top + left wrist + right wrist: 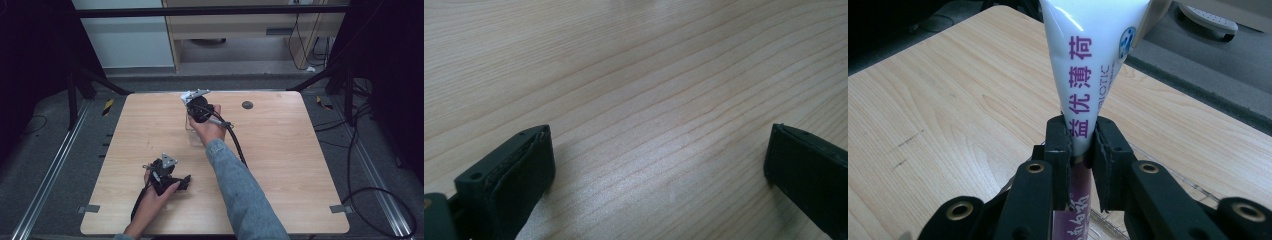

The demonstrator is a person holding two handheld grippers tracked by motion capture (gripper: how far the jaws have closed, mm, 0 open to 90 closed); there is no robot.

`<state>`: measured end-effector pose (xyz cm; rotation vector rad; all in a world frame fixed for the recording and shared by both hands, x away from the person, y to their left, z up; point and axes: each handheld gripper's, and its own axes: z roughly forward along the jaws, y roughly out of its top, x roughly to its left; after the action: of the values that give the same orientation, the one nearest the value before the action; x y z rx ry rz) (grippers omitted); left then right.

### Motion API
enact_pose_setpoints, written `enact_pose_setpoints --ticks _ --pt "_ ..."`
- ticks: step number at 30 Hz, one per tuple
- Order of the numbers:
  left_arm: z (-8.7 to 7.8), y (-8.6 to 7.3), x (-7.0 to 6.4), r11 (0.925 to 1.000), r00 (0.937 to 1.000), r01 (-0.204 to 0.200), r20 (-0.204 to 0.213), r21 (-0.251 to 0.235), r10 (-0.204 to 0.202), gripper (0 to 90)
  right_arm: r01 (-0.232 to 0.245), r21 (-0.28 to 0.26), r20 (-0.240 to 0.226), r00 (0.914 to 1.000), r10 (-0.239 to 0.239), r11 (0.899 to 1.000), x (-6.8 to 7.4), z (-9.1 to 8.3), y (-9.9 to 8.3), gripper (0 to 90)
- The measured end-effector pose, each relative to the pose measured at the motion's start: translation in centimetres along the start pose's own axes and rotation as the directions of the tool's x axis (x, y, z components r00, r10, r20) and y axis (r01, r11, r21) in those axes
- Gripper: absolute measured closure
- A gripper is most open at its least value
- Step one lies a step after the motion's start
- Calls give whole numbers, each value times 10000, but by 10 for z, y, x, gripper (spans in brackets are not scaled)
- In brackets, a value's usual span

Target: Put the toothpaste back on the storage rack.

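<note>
My right gripper (1082,132) is shut on a white toothpaste tube (1088,60) with purple lettering. The tube stands upright, its wide flat end up and its purple lower part (1079,205) dropping between the jaws toward a clear container rim (1113,222). In the high view this gripper (199,107) is at the table's far middle, above a faint clear container (191,131). My left gripper (186,181) rests near the front left of the table. Its jaws stand wide open (659,150) over bare wood, with nothing between them.
The wooden table (280,165) has a small dark round spot (247,105) near its far edge. A black cable (239,145) trails from the right gripper along the sleeve. Dark frame legs and floor cables surround the table.
</note>
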<state>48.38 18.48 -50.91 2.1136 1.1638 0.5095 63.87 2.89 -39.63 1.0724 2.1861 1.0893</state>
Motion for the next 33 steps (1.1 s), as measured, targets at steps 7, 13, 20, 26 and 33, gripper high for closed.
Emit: enact_pose_setpoints --ticks 7,13,20,26,33 --pt "0 0 0 10000 10000 -1 1 0 1 0 -21 -3 -26 10000 21 10000 0 0 0 780" --pt "0 0 0 10000 10000 0 1 -2 0 0 -97 -12 -68 9999 96 10000 0 -1 0 771" --pt "0 0 0 10000 10000 -2 5 -1 2 0 -97 -63 -97 9999 96 9999 0 -2 1 762" --pt "0 0 0 10000 10000 -4 4 -4 4 0 -121 -28 -154 9998 121 9999 1 -4 1 745" --pt "0 0 0 10000 10000 -4 5 -2 4 0 -100 -30 -233 9997 100 9999 3 -4 1 736"
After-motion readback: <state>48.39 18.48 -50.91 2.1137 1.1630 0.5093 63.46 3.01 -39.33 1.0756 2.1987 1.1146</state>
